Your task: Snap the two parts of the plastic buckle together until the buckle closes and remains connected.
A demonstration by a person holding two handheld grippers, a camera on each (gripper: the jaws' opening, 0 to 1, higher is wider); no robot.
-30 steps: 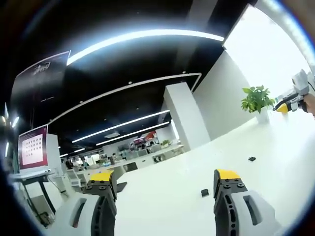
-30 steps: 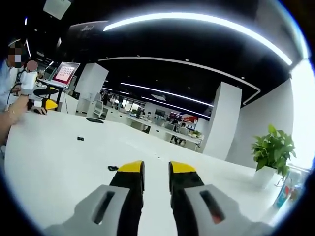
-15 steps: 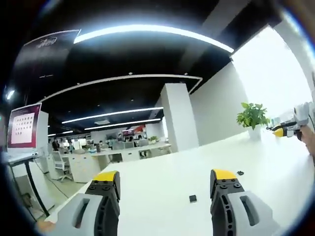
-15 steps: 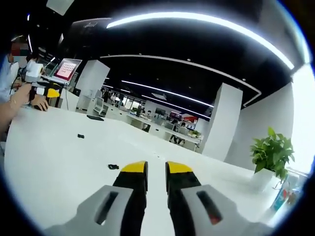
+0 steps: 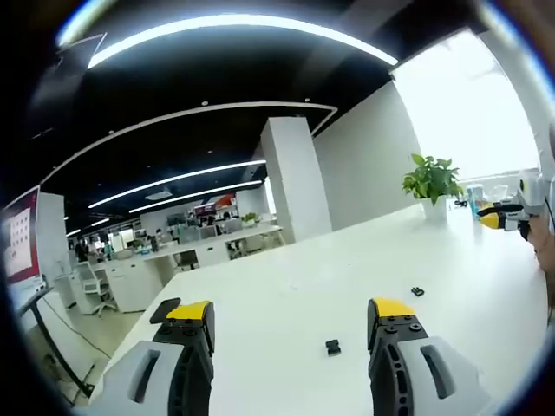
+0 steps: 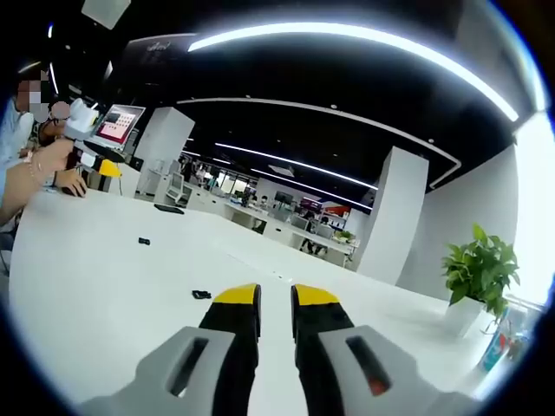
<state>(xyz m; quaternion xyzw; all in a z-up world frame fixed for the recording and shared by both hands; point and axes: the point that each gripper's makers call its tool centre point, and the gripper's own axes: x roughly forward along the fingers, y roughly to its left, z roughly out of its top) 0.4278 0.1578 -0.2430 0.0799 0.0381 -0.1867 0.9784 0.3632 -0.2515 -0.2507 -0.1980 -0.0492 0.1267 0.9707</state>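
Left gripper view: the left gripper [image 5: 290, 316], jaws spread wide, has dipped toward the worktop [image 5: 347, 269]; one buckle part [image 5: 333, 347] now sits between them, another [image 5: 417, 291] at two o'clock. Right gripper view: the right gripper [image 6: 276, 299], nearly pressed together and empty, barely moved; a buckle piece [image 6: 201, 295] lies at ten o'clock. Approach only, nothing gripped.

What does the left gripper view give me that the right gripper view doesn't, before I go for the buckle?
Left gripper view: left tongs wide open and empty, with the right tongs at the right edge.

Right gripper view: those right tongs from behind, jaws almost together with nothing between them, and a person's forearm at the left.

Both: white table, two black buckle parts lying apart, potted plant.
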